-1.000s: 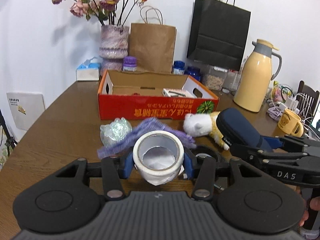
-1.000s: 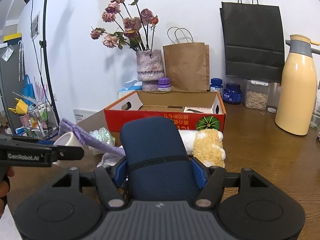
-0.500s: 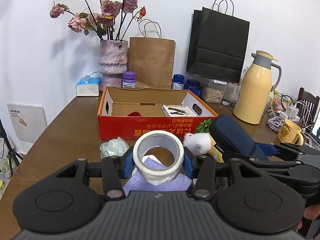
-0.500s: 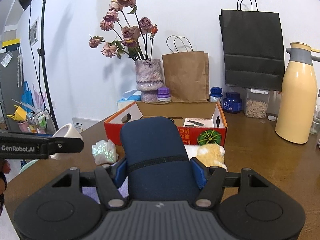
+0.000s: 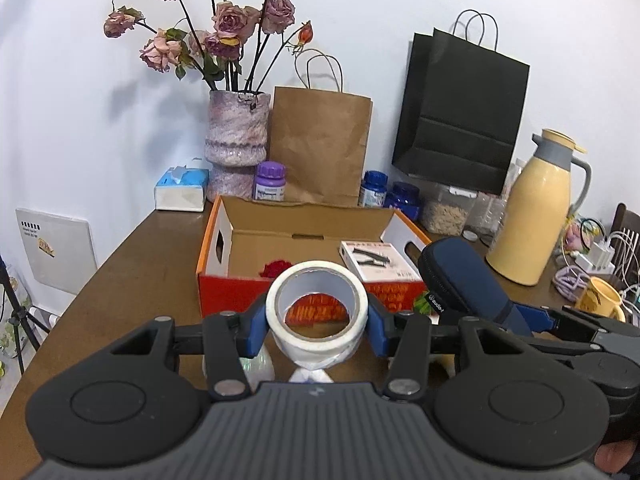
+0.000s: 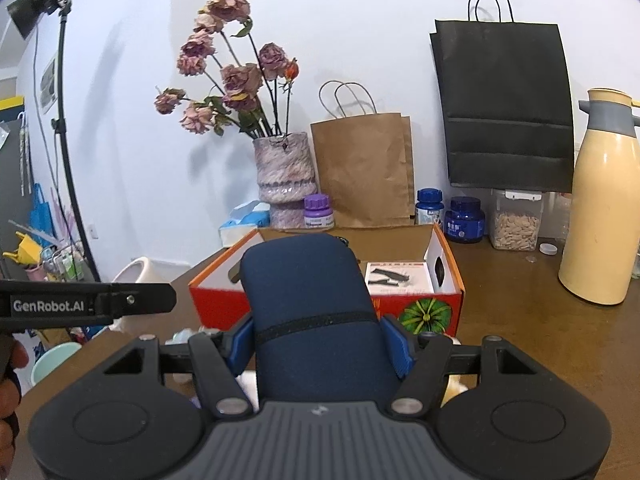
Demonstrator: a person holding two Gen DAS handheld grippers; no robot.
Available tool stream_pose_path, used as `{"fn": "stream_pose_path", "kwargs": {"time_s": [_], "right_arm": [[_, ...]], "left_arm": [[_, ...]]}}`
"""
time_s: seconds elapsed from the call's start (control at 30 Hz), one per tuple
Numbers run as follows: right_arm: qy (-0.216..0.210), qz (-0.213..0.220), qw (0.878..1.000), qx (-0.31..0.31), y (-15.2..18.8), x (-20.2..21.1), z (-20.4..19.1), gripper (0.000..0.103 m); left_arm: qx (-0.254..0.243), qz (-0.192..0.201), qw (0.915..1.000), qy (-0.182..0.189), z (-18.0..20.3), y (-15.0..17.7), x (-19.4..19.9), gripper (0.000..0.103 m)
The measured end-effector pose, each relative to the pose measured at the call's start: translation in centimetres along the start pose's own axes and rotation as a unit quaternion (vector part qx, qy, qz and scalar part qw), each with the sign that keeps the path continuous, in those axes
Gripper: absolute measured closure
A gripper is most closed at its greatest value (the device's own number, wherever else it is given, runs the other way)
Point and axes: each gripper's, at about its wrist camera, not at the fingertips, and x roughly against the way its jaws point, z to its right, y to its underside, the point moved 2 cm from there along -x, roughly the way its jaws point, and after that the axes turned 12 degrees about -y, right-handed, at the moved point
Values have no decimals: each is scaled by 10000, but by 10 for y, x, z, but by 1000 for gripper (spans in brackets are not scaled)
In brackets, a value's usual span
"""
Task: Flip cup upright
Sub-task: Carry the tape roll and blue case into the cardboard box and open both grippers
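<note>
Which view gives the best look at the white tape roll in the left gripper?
The left wrist view: the white tape roll sits centered between the left gripper fingers, its open core facing the camera. The right wrist view shows only a sliver of it behind the left gripper's arm.

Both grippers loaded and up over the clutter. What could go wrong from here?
1. The left gripper pinches the white tape roll only at its sides, high above the table; a slip would likely drop it toward the open red box.
2. The right gripper grips the navy case near its lower end, so it may pivot.
3. The two grippers sit side by side; they might collide on any inward move.
4. Neither holds a cup; the yellow mug sits untouched.
</note>
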Motion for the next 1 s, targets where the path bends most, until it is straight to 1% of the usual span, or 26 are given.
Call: {"fn": "stream_pose_path", "kwargs": {"time_s": [0.37, 0.63, 1.0], "right_arm": [[94, 139, 9998, -116, -29, -39, 15, 38], [180, 178, 9995, -163, -50, -73, 25, 38], [459, 238, 9985, -200, -77, -116, 45, 39]], "left_arm": [[198, -30, 9998, -30, 1, -28, -46, 54], [284, 33, 9996, -82, 7, -51, -78, 54], [385, -89, 9990, -229, 9, -70, -129, 54]]}}
